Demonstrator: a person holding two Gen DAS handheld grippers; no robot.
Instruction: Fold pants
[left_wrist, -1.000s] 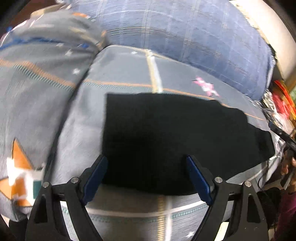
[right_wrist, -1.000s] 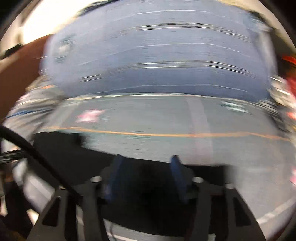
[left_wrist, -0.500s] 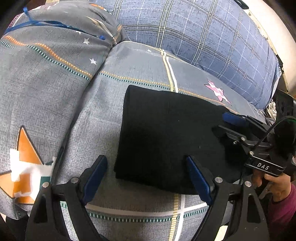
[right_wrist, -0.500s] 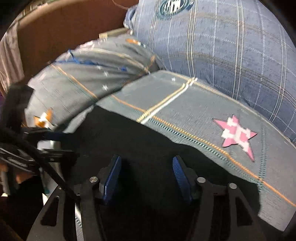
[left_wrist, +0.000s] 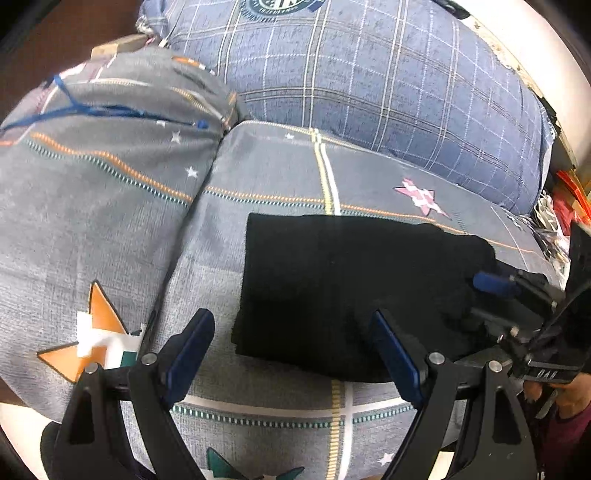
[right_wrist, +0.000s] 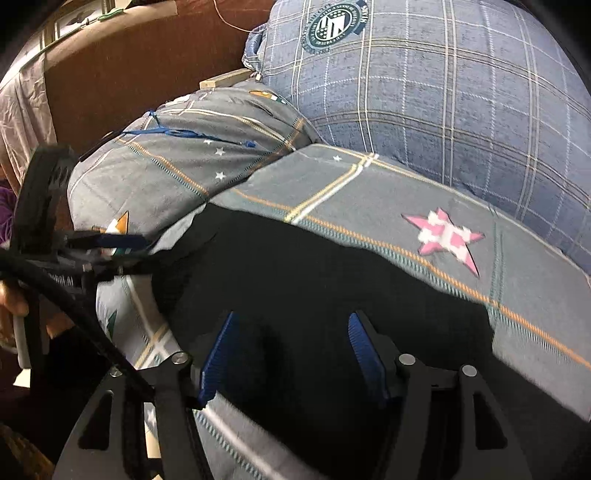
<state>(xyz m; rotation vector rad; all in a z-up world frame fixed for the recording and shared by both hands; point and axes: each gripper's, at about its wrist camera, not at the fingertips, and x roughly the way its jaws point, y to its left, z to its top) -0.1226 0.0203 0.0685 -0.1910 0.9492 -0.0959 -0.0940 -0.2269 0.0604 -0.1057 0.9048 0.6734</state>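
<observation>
The black pants (left_wrist: 351, 284) lie folded into a flat rectangle on the grey patterned bed cover (left_wrist: 258, 177). They also show in the right wrist view (right_wrist: 332, 280). My left gripper (left_wrist: 291, 332) is open and empty, just above the near left part of the pants. My right gripper (right_wrist: 291, 336) is open and empty over the pants' right end; it also shows in the left wrist view (left_wrist: 495, 284). The left gripper also shows at the left of the right wrist view (right_wrist: 107, 240).
A blue plaid pillow (left_wrist: 388, 81) lies behind the pants. A grey patterned pillow (left_wrist: 92, 166) with a blue cord lies to the left. A brown headboard (right_wrist: 122, 66) stands at the back. Clutter (left_wrist: 565, 206) sits at the far right.
The right gripper came onto the pants' right end and stays there. The left gripper shifted to the left, so the pants now sit further right in its view.
</observation>
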